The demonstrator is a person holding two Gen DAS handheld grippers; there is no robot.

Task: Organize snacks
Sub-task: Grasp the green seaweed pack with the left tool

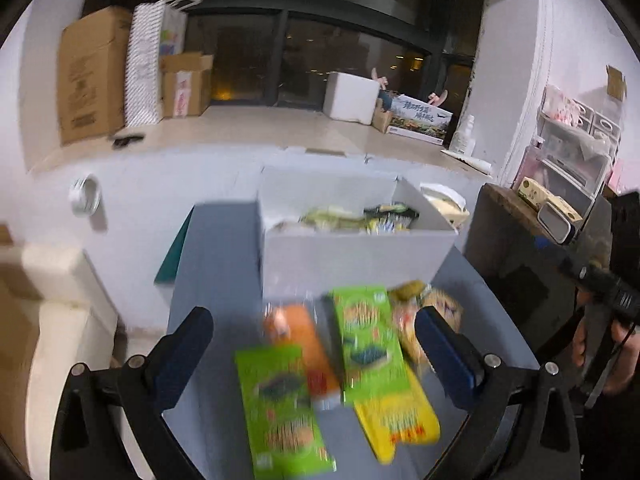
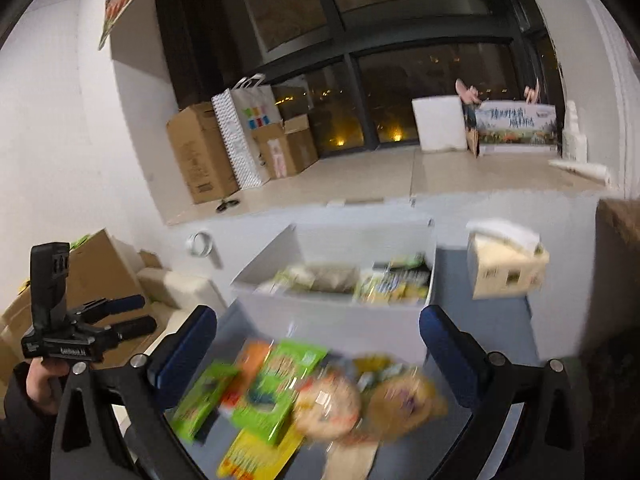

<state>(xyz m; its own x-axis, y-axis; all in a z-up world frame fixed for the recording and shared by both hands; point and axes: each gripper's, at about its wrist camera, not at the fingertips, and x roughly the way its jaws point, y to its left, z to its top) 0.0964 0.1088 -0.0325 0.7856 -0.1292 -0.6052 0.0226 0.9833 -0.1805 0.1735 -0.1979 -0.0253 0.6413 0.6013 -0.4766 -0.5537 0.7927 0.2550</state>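
Note:
A loose pile of snacks lies on the grey table (image 1: 216, 280) in front of a white box (image 1: 352, 256) that holds several more packets. In the pile are two green packets (image 1: 280, 408) (image 1: 366, 344), an orange packet (image 1: 304, 344), a yellow packet (image 1: 400, 420) and round cracker bags (image 2: 332, 404). My left gripper (image 1: 316, 344) hovers over the pile's left side, open, with nothing between its fingers. My right gripper (image 2: 316, 344) hovers over the pile's right side, also open and holding nothing. Both views are blurred by motion.
A tissue box (image 2: 508, 268) stands on the table right of the white box. A dark wooden stand (image 1: 508, 248) borders the table on the right. Behind is a white wall with a tape roll (image 1: 85, 199), then a ledge with cardboard boxes (image 1: 92, 76).

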